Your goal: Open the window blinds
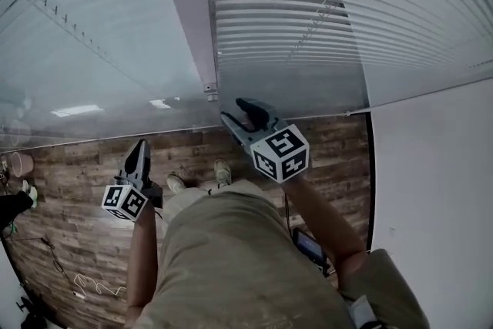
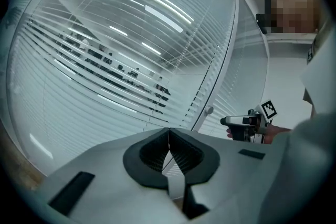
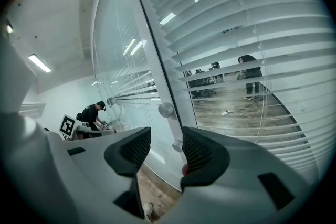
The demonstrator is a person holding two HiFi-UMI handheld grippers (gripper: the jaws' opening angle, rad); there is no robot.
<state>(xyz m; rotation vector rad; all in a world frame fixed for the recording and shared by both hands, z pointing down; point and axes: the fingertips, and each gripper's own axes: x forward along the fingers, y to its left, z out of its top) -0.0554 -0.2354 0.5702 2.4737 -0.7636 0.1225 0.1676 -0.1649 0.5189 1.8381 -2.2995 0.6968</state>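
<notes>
White slatted blinds point(image 1: 285, 35) hang behind glass panels split by a white post point(image 1: 187, 11). Through the tilted slats point(image 3: 247, 76) in the right gripper view an office shows. Two small round knobs point(image 3: 166, 109) sit on the post, the lower knob point(image 3: 177, 145) just ahead of my right gripper point(image 3: 161, 147), which is open and empty. In the head view that right gripper point(image 1: 237, 112) points at the knob point(image 1: 209, 88) low on the post. My left gripper point(image 1: 141, 149) hangs lower left, away from the glass, jaws shut point(image 2: 169, 136) on nothing.
A white wall point(image 1: 439, 181) closes the right side. Wood-pattern floor point(image 1: 69, 189) lies below, with a thin cable point(image 1: 85, 285) at the lower left and a pot point(image 1: 19, 163) at the far left. A person in black point(image 3: 93, 113) stands beyond the glass.
</notes>
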